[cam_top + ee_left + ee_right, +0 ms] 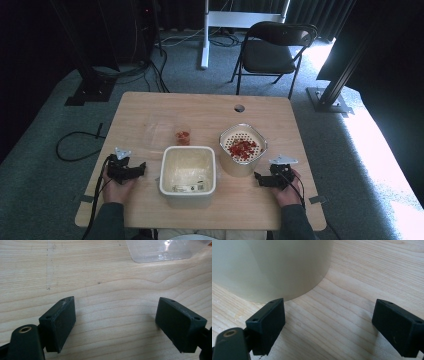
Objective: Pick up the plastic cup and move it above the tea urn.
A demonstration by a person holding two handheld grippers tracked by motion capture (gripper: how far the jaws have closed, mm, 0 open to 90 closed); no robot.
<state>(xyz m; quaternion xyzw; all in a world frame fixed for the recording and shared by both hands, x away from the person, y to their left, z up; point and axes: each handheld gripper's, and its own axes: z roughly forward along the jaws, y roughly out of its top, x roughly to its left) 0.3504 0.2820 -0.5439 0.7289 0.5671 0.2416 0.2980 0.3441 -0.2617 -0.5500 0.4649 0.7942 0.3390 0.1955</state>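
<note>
A cream square tub (187, 175) stands upright near the front middle of the table, open at the top, its inside pale with nothing in it that I can make out. Just to its right, a little farther back, stands a cream pot (242, 150) with rounded corners; a perforated insert sits in its mouth and holds a heap of small red pieces (243, 148). In the right gripper view the pot's smooth curved wall (279, 267) rises from the wood. Tub and pot stand close together.

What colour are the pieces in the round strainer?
Red pieces, seen best in the high view.
</note>
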